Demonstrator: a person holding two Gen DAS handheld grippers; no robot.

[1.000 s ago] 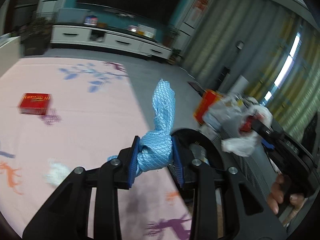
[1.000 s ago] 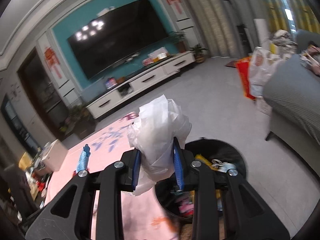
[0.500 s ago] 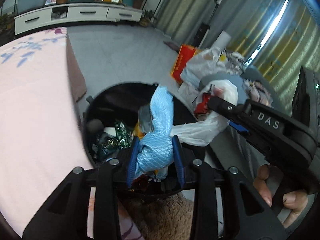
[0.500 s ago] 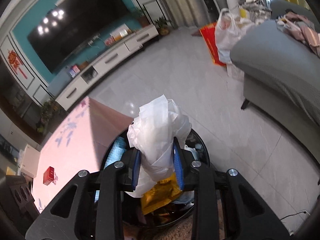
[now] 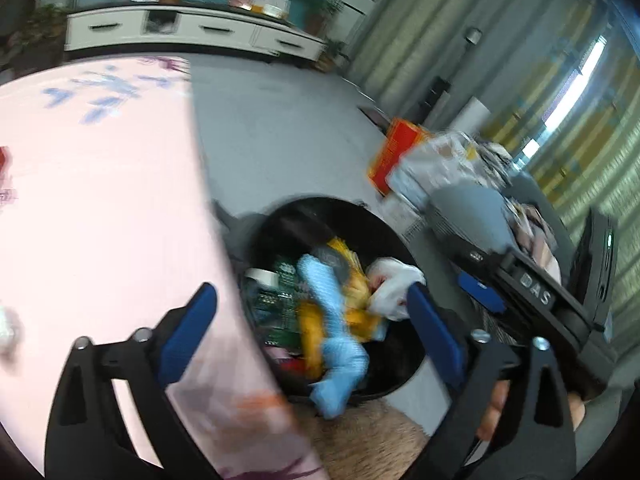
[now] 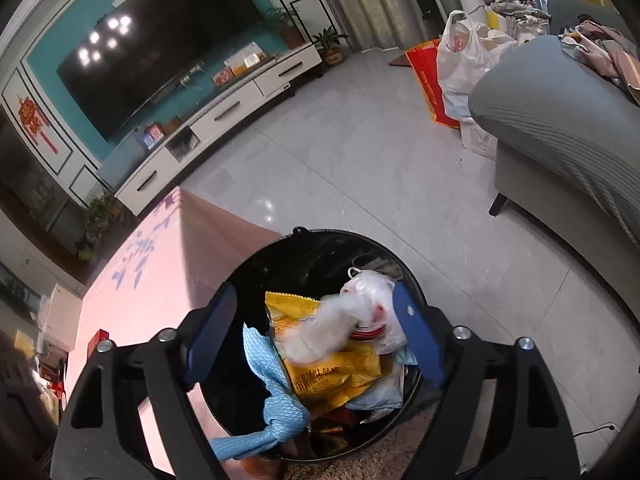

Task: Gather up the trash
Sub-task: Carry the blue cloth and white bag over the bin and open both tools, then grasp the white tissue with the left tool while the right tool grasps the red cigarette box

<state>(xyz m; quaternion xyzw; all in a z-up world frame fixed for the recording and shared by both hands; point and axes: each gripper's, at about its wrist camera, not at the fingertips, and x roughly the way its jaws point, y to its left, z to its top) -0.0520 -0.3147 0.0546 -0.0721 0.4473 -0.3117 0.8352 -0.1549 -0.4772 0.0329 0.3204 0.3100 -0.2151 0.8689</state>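
Blue cloth (image 6: 276, 412), white bag (image 6: 344, 320) seemingly dropped, tools spread

Blue diamond-weave cloth (image 6: 276, 412), yellow wrapper (image 6: 332, 364), black bin (image 6: 320, 244).

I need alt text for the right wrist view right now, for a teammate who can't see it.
The right gripper hangs open over a black bin of trash: a blue cloth draped over the near rim, a white plastic bag, and a yellow snack wrapper. A pink-covered table sits left of the bin, a grey sofa to the right.
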